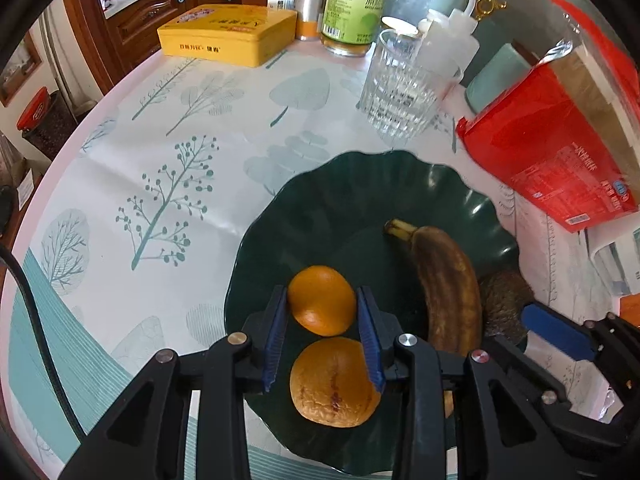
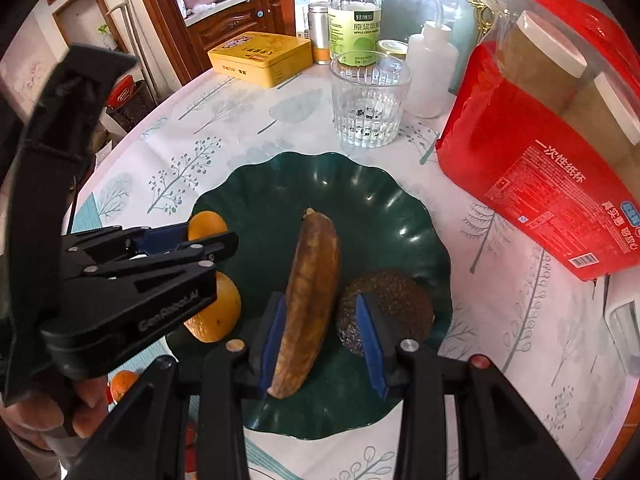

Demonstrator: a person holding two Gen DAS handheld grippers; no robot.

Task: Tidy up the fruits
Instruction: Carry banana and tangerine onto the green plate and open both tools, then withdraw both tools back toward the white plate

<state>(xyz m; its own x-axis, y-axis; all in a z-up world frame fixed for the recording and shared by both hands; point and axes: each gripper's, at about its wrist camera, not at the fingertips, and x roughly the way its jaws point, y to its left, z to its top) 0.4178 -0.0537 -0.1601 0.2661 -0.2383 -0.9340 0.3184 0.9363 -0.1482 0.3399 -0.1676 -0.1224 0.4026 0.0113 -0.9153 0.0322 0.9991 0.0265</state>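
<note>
Because both tools work over the same green plate [image 1: 360, 184] at once, the main risk I judge here is a collision or a nudge: the left tool [image 1: 322, 332] sits low among two oranges, and a careless pull could roll the small orange [image 1: 322, 300] or the larger wrinkled orange [image 1: 332, 382] off the scalloped rim onto the surface [image 1: 160, 140]. The right tool [image 2: 326, 340] straddles the brown banana [image 2: 310, 300], and if it closes crookedly it could squash the soft fruit or shove the rough brown fruit [image 2: 396, 300] beside it toward the plate's edge. The ribbed glass [image 2: 370, 100] stands just beyond the plate, so a wide swing could tip it.

The left tool is spread moderately, its blue pads flanking the small orange; the pads look to be touching or almost touching its sides, though I cannot tell whether they press on it. The larger orange lies lower between the same fingers, nearer the camera. The right tool is spread wider: its left pad lies against the banana's flank, while the right pad stands in front of the rough brown fruit, with a gap left between that pad and the banana, so nothing is pinched yet.

All four fruits rest on the green plate, oranges on its left side, banana in the middle, brown fruit on the right.
</note>
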